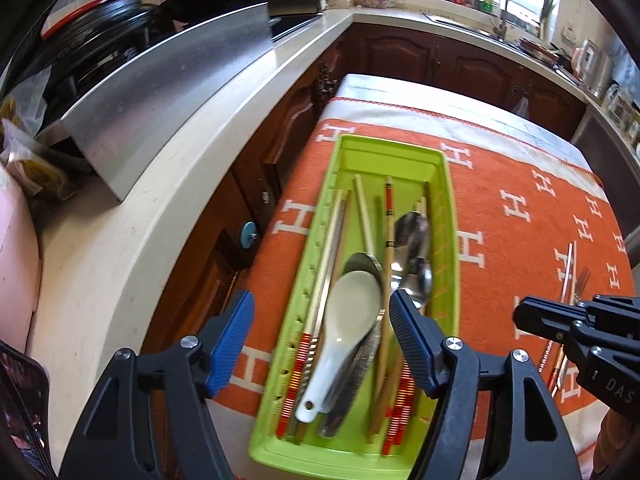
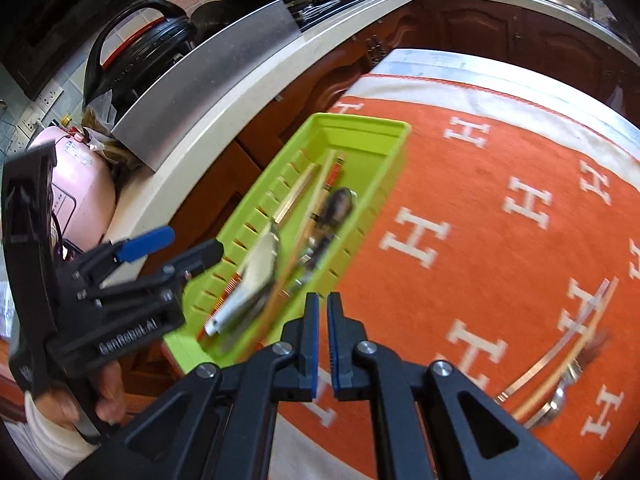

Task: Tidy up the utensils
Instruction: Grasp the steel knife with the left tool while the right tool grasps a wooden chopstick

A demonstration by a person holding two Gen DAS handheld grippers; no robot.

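A long lime-green plastic tray (image 1: 400, 160) with slotted side walls lies on the table under an orange cloth patterned with white H letters (image 1: 520, 184), filling the middle of the left wrist view. Inside it lie a white ceramic soup spoon (image 1: 344, 320), shiny metal spoons (image 1: 412, 236), pale wooden chopsticks (image 1: 366, 216) and chopsticks with red-striped ends (image 1: 294, 380), all lengthwise. The left claw (image 1: 322, 340) hangs over the near half of the tray, its blue-padded fingers (image 1: 234, 344) spread wide with nothing gripped between them. In the right wrist view the right claw (image 2: 323, 340) sits at the lower centre, over the cloth just beside the tray's near corner, its jaws pressed almost together and empty. At the lower right of that view a small loose heap of metal and wooden utensils (image 2: 560, 372) lies on the cloth, well apart from the tray.
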